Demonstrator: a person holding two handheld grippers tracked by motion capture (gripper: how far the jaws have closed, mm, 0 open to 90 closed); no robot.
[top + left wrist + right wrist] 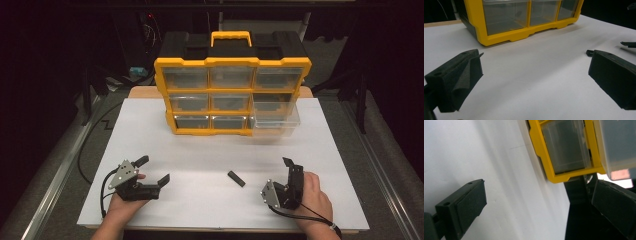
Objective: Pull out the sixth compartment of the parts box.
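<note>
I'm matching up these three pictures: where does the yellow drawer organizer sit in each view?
High view: the yellow drawer organizer stands top centre, at the table's far end.
Left gripper view: the organizer runs along the top edge, beyond the jaws.
Right gripper view: the organizer is upper right, tilted.
Shared landmark: the white tabletop under it.

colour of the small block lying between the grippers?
Black; the small block shows best in the high view, on the white table.
</note>
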